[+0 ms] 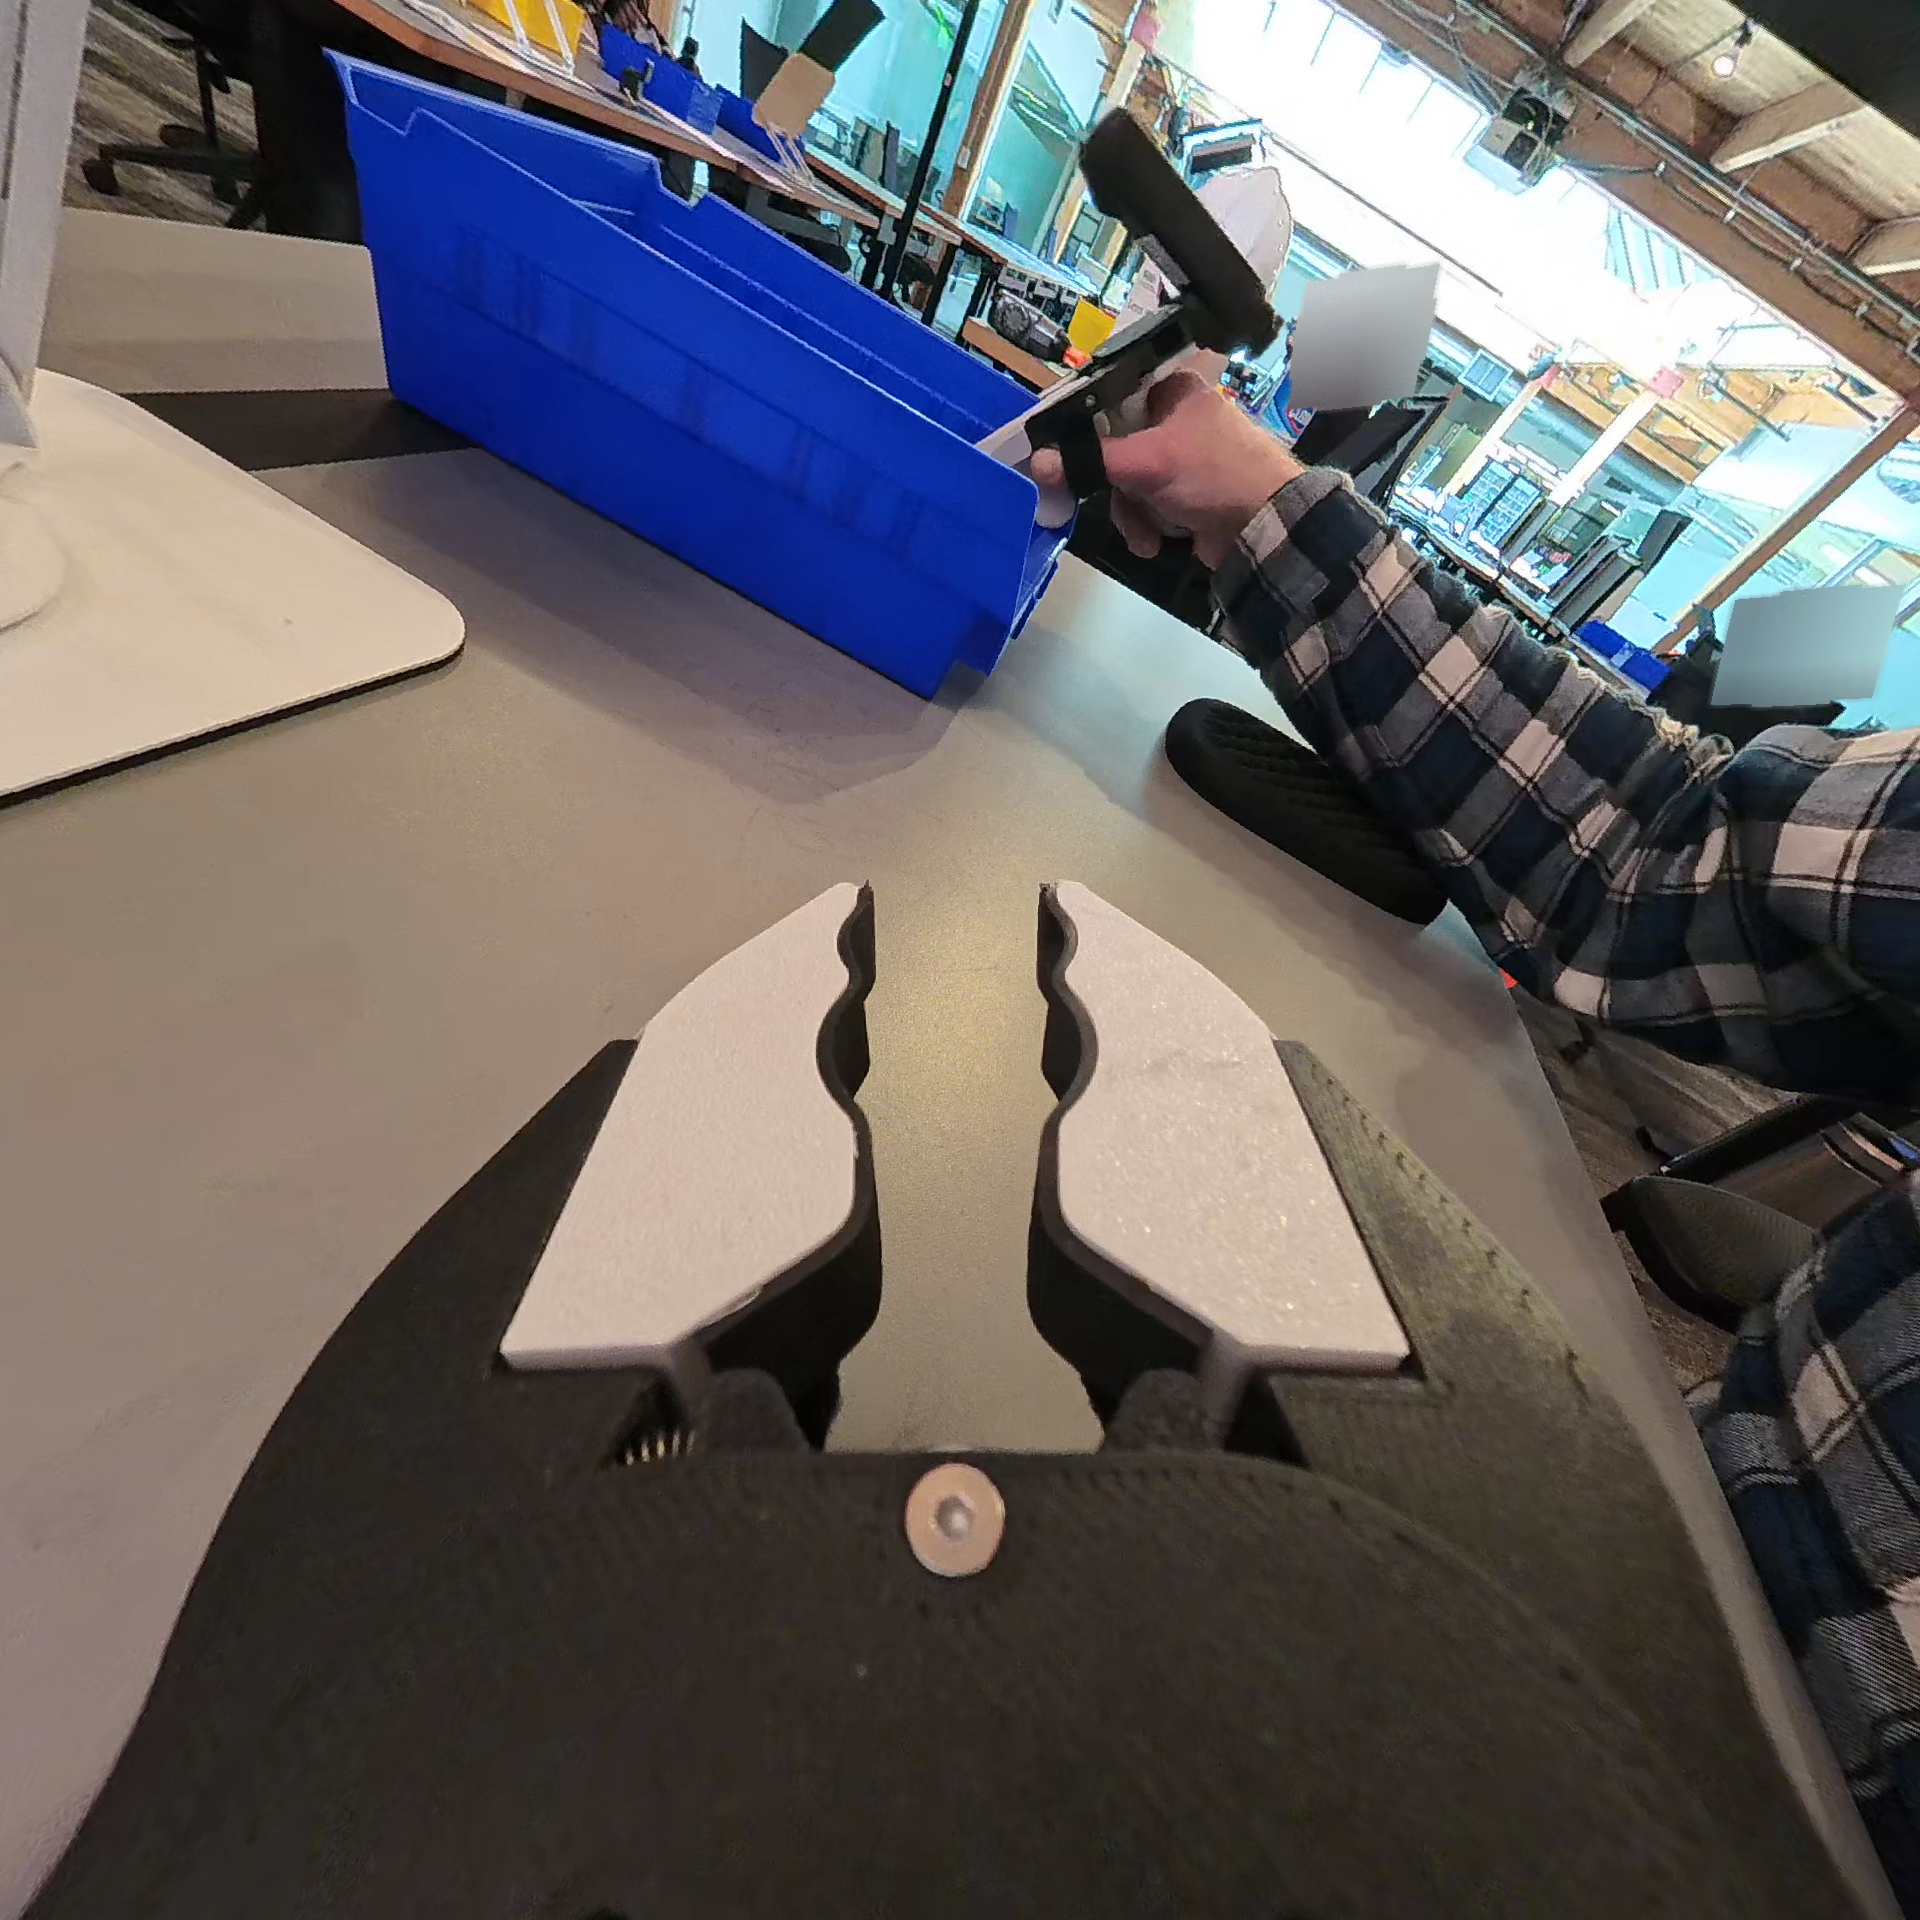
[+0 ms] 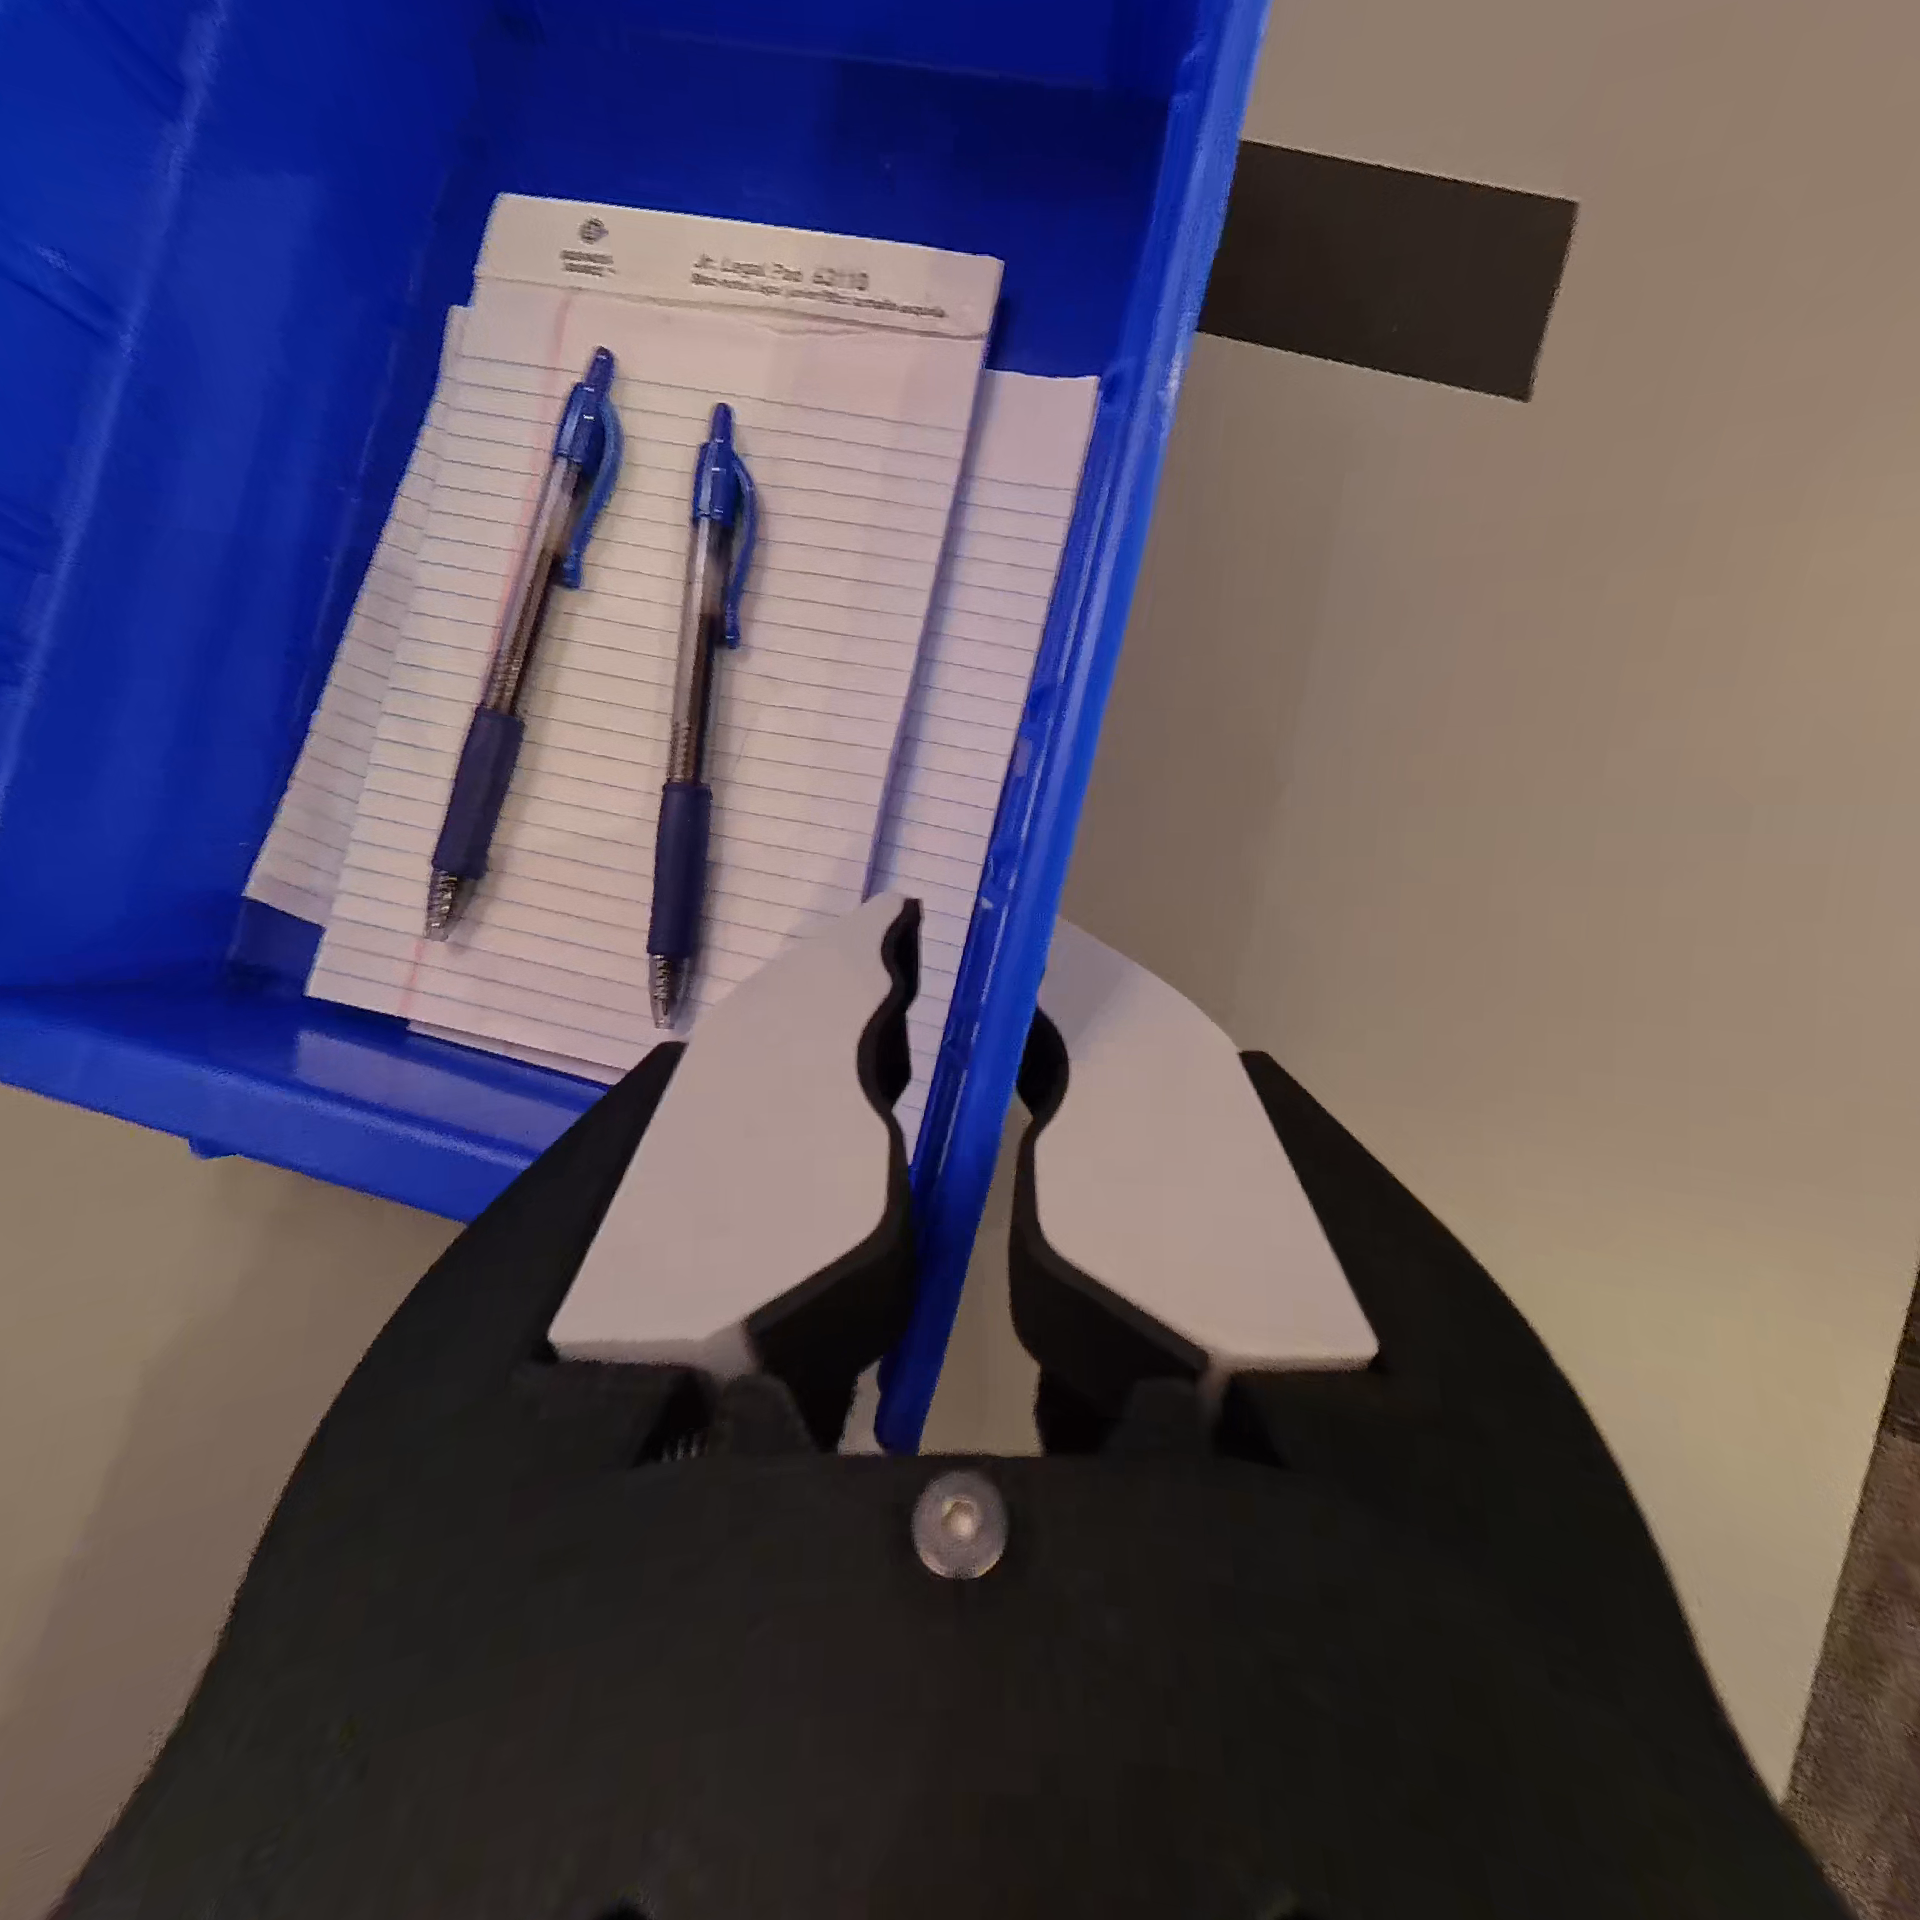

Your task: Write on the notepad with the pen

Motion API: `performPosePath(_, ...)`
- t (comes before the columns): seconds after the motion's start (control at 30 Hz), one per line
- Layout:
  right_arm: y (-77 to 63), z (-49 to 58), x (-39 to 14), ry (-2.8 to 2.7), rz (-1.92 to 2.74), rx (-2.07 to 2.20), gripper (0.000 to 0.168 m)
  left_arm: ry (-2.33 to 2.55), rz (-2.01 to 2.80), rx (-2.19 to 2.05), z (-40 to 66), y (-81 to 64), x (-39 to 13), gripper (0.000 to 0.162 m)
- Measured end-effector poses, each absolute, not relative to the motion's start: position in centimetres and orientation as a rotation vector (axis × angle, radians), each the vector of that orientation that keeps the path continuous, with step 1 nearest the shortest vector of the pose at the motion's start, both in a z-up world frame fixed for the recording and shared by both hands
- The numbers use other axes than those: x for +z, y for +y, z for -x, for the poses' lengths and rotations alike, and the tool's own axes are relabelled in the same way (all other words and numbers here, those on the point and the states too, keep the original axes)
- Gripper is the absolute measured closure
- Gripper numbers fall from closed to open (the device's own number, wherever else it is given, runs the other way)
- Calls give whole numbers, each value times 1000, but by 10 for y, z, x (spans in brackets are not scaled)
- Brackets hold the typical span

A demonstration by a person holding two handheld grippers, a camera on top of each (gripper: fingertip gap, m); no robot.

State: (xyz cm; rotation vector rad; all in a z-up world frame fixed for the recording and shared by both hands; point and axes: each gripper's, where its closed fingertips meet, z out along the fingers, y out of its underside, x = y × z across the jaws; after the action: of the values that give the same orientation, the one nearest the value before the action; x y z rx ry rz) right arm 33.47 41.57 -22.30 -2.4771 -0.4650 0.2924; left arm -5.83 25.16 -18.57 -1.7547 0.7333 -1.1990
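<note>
A white lined notepad point(image 2: 831, 675) lies on loose sheets on the floor of a blue bin point(image 2: 1132, 520). Two blue pens point(image 2: 530, 644) point(image 2: 696, 717) lie side by side on the pad, tips toward me. My right gripper point(image 2: 977, 925) straddles the bin's right wall, left finger inside, right finger outside, jaws apart with a small gap beside the wall. In the left wrist view it point(image 1: 1034, 473) sits at the bin's point(image 1: 675, 416) end, held by a hand. My left gripper point(image 1: 956, 904) is open and empty, low over the grey table.
A white monitor base point(image 1: 156, 644) stands at the left. A black tape strip point(image 2: 1382, 270) lies on the table beside the bin. A plaid sleeve point(image 1: 1455, 675) and a black chair armrest point(image 1: 1299, 821) are past the table's right edge. There is about 45 centimetres between the tips of the two grippers.
</note>
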Motion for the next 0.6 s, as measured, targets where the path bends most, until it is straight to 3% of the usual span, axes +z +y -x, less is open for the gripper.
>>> performPosePath(0.2, 418, -340, -223, -437, 2488, 222, 162, 733, 1755, -1197, 59, 252, -186, 133)
performPosePath(0.6, 422, -349, -221, -355, 2528, 248, 163, 752, 1664, -1168, 58, 243, -161, 124)
